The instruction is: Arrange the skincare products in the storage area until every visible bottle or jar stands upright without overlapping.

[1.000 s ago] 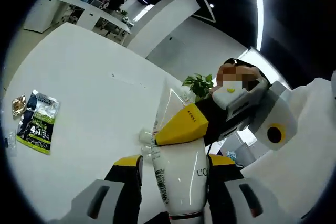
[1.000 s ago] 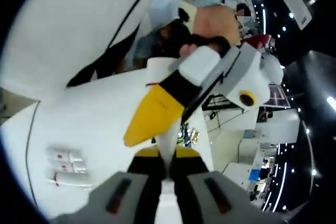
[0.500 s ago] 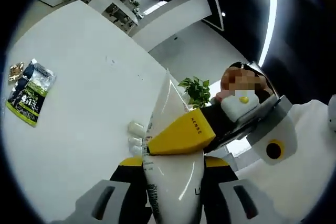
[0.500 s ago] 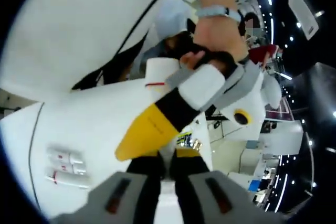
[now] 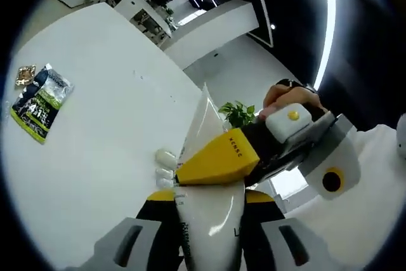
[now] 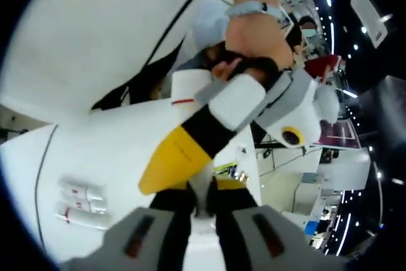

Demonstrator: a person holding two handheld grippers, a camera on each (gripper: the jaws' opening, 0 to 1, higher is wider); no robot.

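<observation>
You hold one white tube [image 5: 212, 220] between both tools, lifted above the white table [image 5: 95, 131]. In the left gripper view, the left hand-held gripper [image 5: 208, 217] is clamped on the tube's body, and the right hand-held gripper [image 5: 219, 160] reaches in from the right with its yellow jaw across the tube. In the right gripper view, the right hand-held gripper [image 6: 202, 195] is pinched on the tube's thin crimped end [image 6: 202, 190], while the left hand-held gripper [image 6: 184, 150] crosses ahead. Three small white bottles [image 6: 82, 202] lie on their sides, close together, on the table. A snack packet [image 5: 39, 103] lies apart. Judged from this, the arranging is barely begun: nothing visible stands upright, and the tube is not yet set down.
</observation>
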